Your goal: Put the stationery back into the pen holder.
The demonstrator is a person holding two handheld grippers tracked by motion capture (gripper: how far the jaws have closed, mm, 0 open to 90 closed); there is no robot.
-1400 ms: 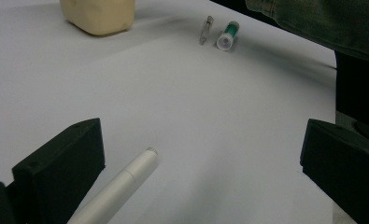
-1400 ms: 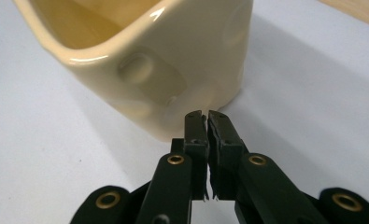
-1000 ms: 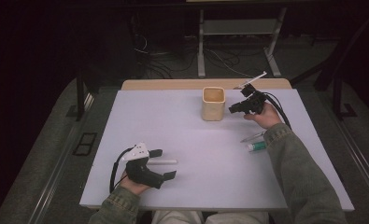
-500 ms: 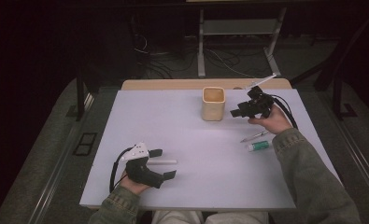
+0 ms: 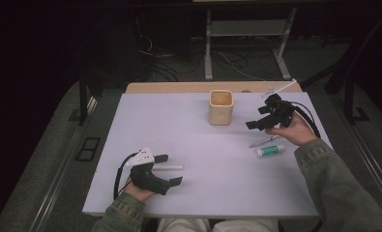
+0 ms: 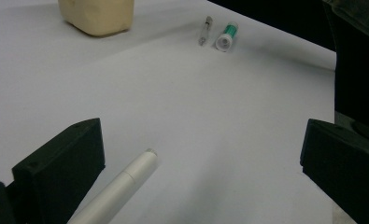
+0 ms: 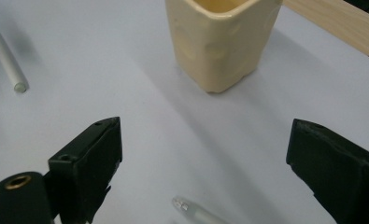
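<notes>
White table is carrying a cream cup near its far edge. Right gripper is hovering beside the cup with jaws spread, above a clear pen and a green-white tube. Left gripper is resting near the front, jaws released around a white stick.

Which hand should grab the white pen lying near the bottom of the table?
Probably left. The left gripper sits open with the white pen between its jaws, while the right gripper is raised far across the table.
</notes>
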